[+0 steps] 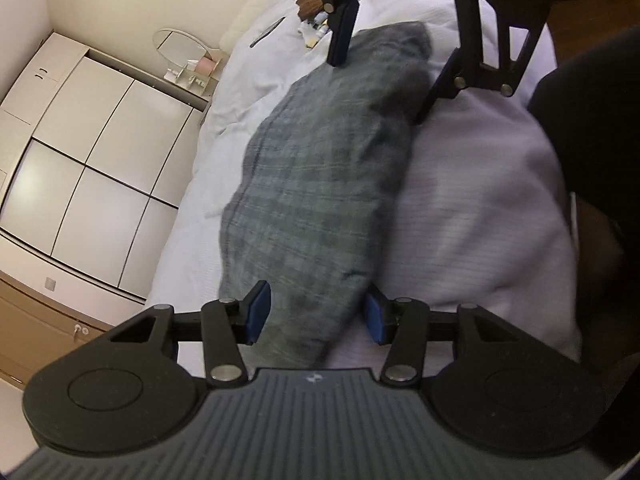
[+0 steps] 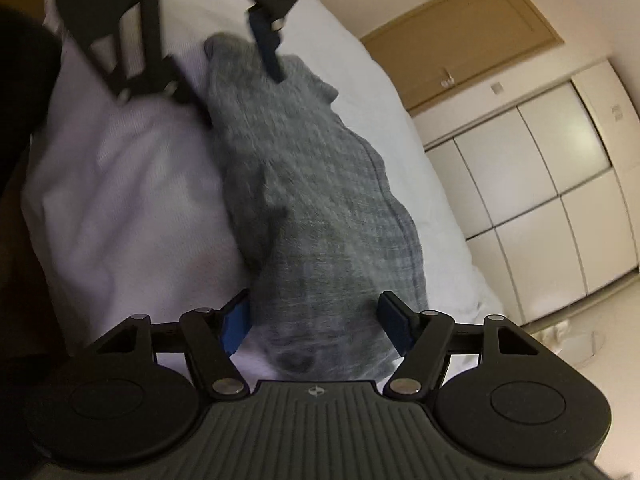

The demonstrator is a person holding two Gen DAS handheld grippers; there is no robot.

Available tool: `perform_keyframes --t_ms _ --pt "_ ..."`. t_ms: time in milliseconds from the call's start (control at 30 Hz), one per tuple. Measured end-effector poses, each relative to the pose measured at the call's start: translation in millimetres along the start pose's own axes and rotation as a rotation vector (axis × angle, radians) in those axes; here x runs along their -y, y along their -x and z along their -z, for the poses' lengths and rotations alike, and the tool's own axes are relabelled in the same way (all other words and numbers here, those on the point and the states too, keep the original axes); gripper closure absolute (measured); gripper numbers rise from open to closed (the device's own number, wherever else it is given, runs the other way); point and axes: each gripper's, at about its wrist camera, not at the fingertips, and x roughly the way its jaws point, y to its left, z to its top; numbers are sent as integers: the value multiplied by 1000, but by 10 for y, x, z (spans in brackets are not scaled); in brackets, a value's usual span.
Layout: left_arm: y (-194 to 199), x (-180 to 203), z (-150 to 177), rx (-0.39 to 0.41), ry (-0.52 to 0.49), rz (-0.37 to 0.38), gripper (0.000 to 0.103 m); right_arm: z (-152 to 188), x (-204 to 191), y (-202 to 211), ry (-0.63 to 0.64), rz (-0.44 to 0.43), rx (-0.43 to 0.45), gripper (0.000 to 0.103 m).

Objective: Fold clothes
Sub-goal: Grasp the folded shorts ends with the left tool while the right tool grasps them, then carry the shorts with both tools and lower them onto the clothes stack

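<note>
- My left gripper's [image 1: 316,312] fingers [image 1: 258,312] stand wide apart, one blue pad on each side of the near end of the grey plaid garment [image 1: 320,184]; the cloth lies between them, and I see no pinch on it.
- My right gripper's [image 2: 318,324] fingers [image 2: 394,324] are spread just as wide, straddling the opposite end of the same garment [image 2: 320,216]; again nothing is clamped.
- In the left wrist view the right gripper [image 1: 382,76] shows at the far end of the cloth, jaws open, one finger over the fabric and the other at its right edge.
- In the right wrist view the left gripper [image 2: 236,84] shows at the far end, one blue pad down against the cloth; whether it presses I cannot tell.
- The garment lies as a long, narrow folded strip on the white bedding [image 1: 480,208], running from one gripper to the other.
- Left of the bed in the left wrist view stand white cabinet doors [image 1: 92,152], with an oval mirror [image 1: 180,42] on a shelf further off.
- A dark sleeve [image 1: 592,92] enters from the right edge.
- Both views are somewhat blurred.
</note>
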Motion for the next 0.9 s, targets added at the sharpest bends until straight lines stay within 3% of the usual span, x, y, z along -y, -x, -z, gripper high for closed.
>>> perform_keyframes --t_ms 67,133,200,233,367,600,733,900 --pt "-84 -15 2 -14 -22 -1 59 27 12 -84 20 -6 1 38" --pt "-167 -30 4 -29 -43 -3 67 52 26 -114 9 -25 10 44" --pt "-250 -46 6 -43 -65 -4 91 69 52 -113 -15 -48 15 59" --pt "-257 -62 7 -52 -67 -5 93 76 79 -79 -31 -46 17 66" --pt "-96 -271 -108 -16 -58 -22 96 64 302 168 -110 -4 44 72" --pt "278 -690 -485 92 -65 -103 96 58 771 748 -232 81 60 73" --pt "428 -773 -819 188 -59 -90 96 234 1018 1093 -296 111 17 73" --pt "205 -911 -1439 328 -97 -12 96 749 1557 1297 -389 170 -68 73"
